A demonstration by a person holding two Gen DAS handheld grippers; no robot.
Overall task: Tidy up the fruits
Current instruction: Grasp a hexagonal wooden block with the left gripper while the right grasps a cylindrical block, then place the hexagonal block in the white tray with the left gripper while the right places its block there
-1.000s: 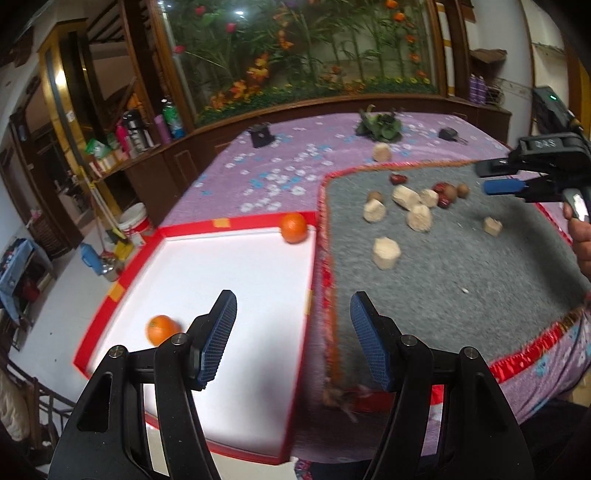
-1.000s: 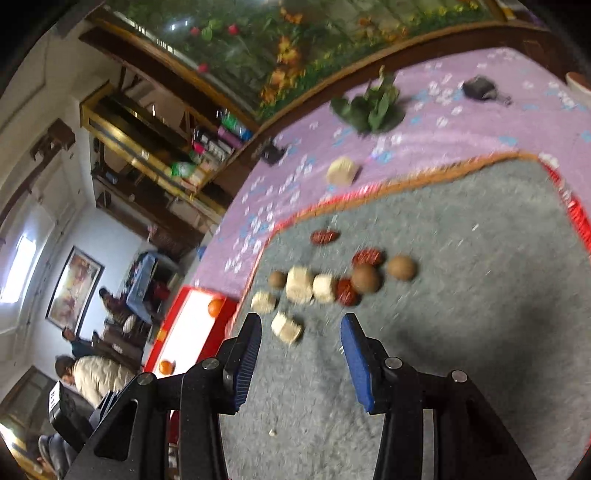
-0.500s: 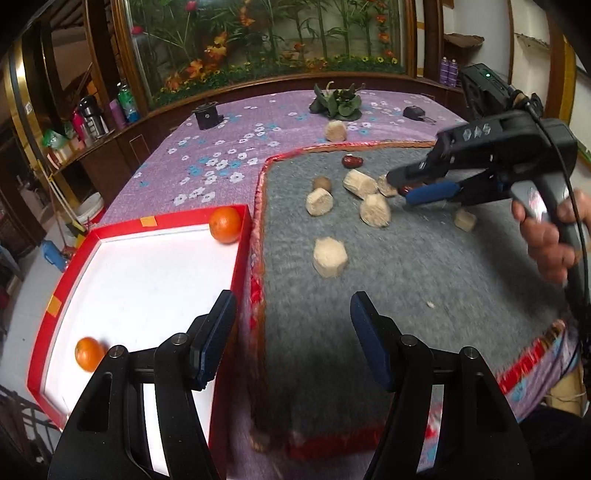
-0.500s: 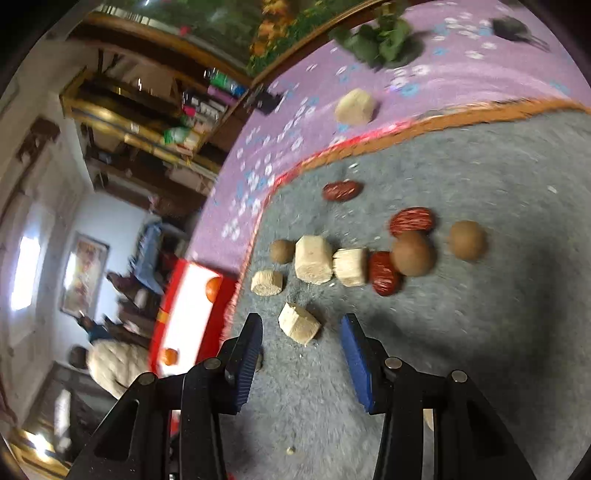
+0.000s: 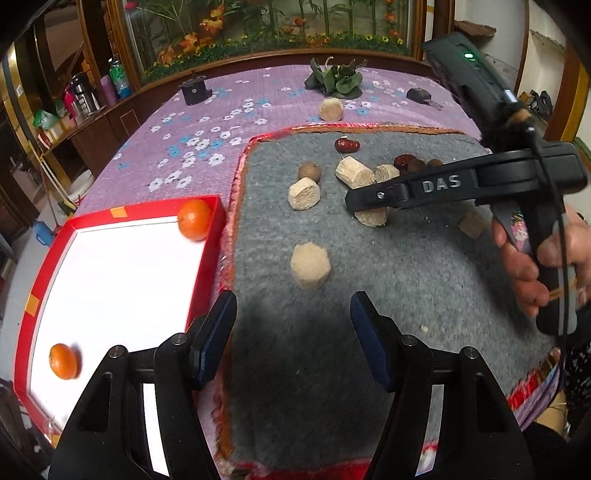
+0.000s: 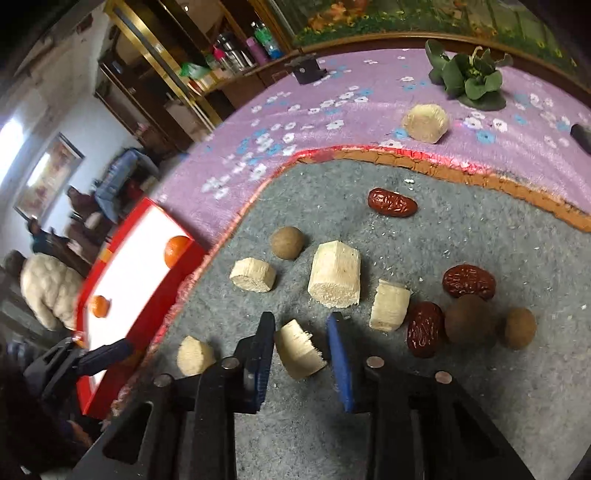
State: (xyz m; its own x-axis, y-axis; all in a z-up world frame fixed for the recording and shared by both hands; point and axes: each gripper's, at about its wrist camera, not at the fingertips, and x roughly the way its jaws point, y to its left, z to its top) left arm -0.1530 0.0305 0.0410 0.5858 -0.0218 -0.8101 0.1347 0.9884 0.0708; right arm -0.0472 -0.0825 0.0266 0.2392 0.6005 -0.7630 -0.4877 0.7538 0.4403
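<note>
While the right claw (image 6: 301, 354) closes around a pale cut chunk (image 6: 299, 349) lying between its pads on the grey mat (image 6: 480, 406), the left claw (image 5: 293, 332) hangs released and empty, the red tray (image 5: 210, 258) with two oranges (image 5: 194, 219) to its left.

**A lived-in family room at home**

This is a household living space, not a workplace. The bench (image 5: 207, 122) wears a purple cloth printed with small white and blue flowers, and along its far edge runs a dark wooden ledge below a large flower mural (image 5: 266, 22) of orange and red blooms. By the far left corner, wooden shelves (image 6: 155, 77) with gold trim hold flasks, bottles and packets. A framed picture (image 6: 44, 177) hangs on a pale wall beyond the bench's left edge, and a person in a cream padded jacket (image 6: 48, 288) sits below it among furniture.
</note>
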